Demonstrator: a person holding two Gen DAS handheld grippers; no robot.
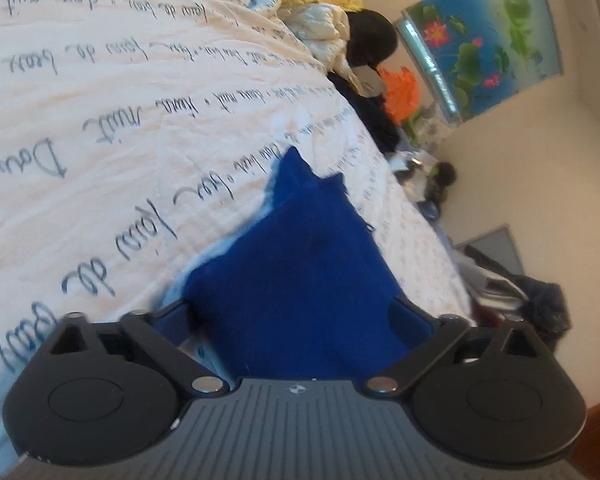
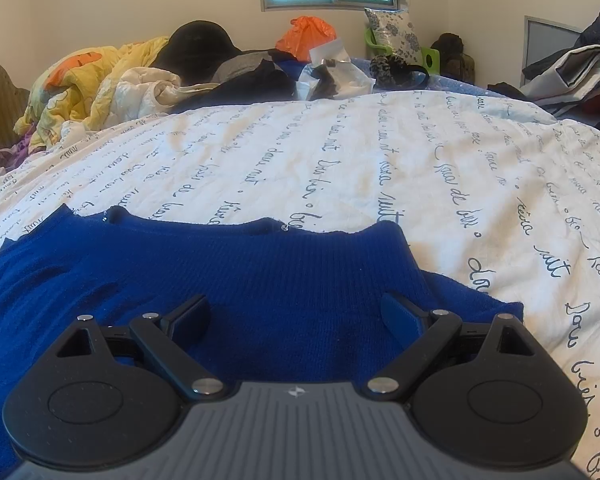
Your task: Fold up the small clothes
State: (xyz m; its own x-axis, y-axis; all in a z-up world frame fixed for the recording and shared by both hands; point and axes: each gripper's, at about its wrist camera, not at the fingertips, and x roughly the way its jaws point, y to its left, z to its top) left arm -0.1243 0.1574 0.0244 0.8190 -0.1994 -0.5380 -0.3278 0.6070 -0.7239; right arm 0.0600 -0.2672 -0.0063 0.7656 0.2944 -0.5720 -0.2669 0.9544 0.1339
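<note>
A small royal-blue knit garment [image 2: 260,276] lies on a white bedspread [image 2: 340,160] printed with cursive writing. In the right wrist view my right gripper [image 2: 296,316] is open, its fingers [image 2: 400,318] spread wide just above the garment, near its upper edge. In the left wrist view the same blue garment [image 1: 300,272] fills the space between the fingers [image 1: 410,322] of my left gripper [image 1: 296,320], which is open; part of the cloth rises in a peak in front of it. The view is tilted and slightly blurred.
A pile of yellow and white bedding [image 2: 100,80], dark clothes [image 2: 252,76], an orange bag [image 2: 306,34] and plastic packets [image 2: 336,72] lie along the far side of the bed. More clothes are heaped at the right [image 2: 572,68]. A lotus picture [image 1: 484,36] hangs on the wall.
</note>
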